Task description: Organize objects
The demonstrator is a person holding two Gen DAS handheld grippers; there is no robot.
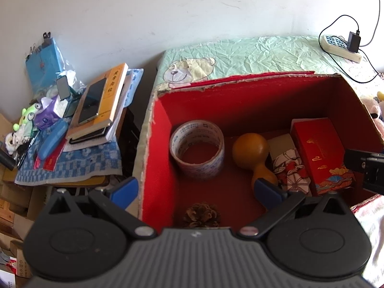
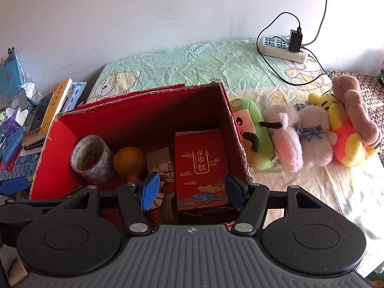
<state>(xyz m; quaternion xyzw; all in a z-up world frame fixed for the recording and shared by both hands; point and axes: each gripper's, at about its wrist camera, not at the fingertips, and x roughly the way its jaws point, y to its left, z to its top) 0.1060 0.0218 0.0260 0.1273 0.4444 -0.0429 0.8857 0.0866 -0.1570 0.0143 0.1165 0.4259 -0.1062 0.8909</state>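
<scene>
We hold both tongs wide open and empty over the red box (image 2: 144, 120) on the bed (image 2: 192, 60): left tongs (image 1: 196, 189) above its middle, right tongs (image 2: 192, 192) above the red gift carton (image 2: 201, 168). Tape roll (image 1: 196, 146), gourd (image 1: 252, 151), patterned cloth (image 1: 290, 168) and pinecone (image 1: 201, 214) already sit inside. Four plush toys (image 2: 307, 134) apparently remain, lined up just beside the box's right wall. Open floor remains mid-box; its torn rim needs clearing.

Bright daylight floods both views, washing out the lower right corners. The red box (image 1: 264, 100) interior sits in shadow. Fisheye bends the edges, dark vignette in corners; each near tool body looks soft.
</scene>
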